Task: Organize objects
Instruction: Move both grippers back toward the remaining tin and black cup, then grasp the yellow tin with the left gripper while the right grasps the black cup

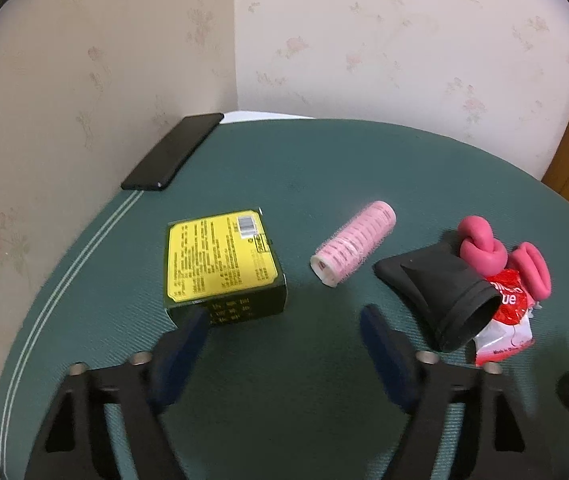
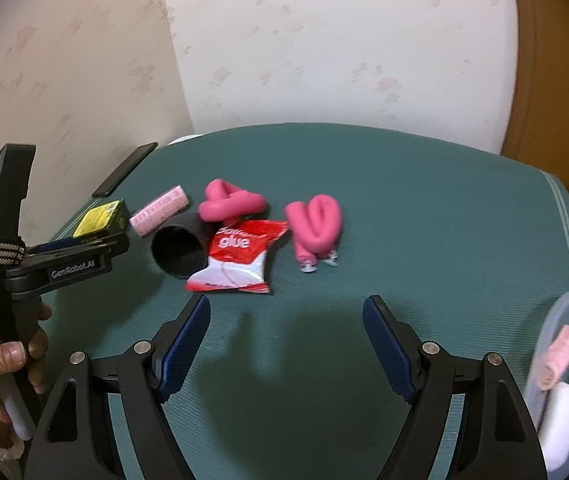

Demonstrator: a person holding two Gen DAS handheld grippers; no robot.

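Observation:
On the green mat lie a yellow-labelled dark box (image 1: pixel 222 266) (image 2: pixel 102 216), a pink hair roller (image 1: pixel 354 243) (image 2: pixel 159 210), a black nozzle (image 1: pixel 440 294) (image 2: pixel 180 250), a red and white glue packet (image 1: pixel 504 320) (image 2: pixel 240 256) and two twisted pink foam rods (image 1: pixel 482 244) (image 2: pixel 230 202) (image 2: pixel 316 226). My left gripper (image 1: pixel 284 320) is open and empty, just short of the box and roller; it also shows in the right wrist view (image 2: pixel 84 246). My right gripper (image 2: pixel 286 312) is open and empty, in front of the packet and rods.
A black phone (image 1: pixel 172 152) (image 2: pixel 124 168) lies at the mat's far left edge by the wall. A clear plastic container (image 2: pixel 564 380) at the right edge holds a pink roller, a dark box and other items. Walls close the back and left.

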